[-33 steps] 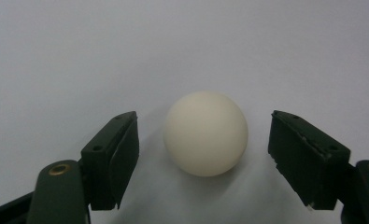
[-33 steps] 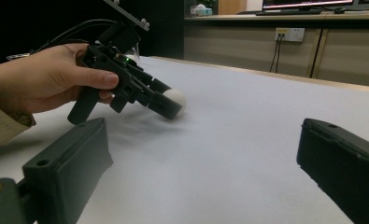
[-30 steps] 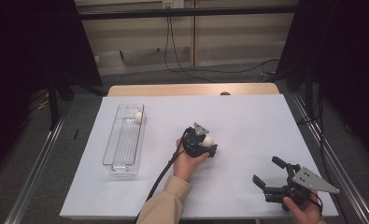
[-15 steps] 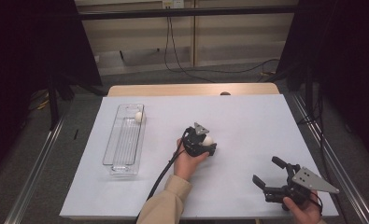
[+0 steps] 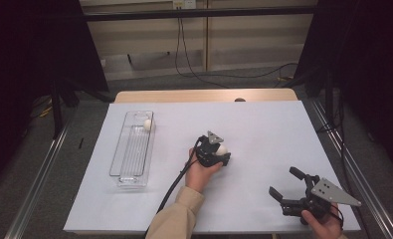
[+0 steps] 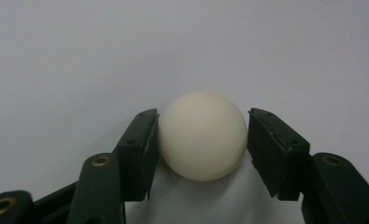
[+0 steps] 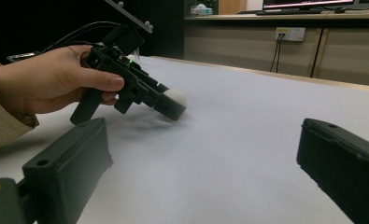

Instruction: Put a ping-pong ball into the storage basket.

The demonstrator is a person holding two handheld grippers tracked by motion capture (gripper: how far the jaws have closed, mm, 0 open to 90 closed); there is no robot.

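Observation:
A white ball (image 6: 202, 135) rests on the white table sheet (image 5: 263, 129) near the middle. My left gripper (image 5: 223, 152) is shut on it, one black jaw against each side, tilted down toward the table. In the right gripper view the same ball (image 7: 175, 97) shows at the tip of the left gripper (image 7: 172, 105), held by a hand in a beige sleeve. My right gripper (image 5: 283, 181) hovers open near the front right of the table, its jaws wide apart with nothing between them.
A clear plastic tray (image 5: 129, 149) lies lengthwise at the left of the sheet, with a second white ball (image 5: 147, 124) at its far end. The left gripper's black cable (image 5: 171, 186) trails toward the front edge. Dark curtains flank the table.

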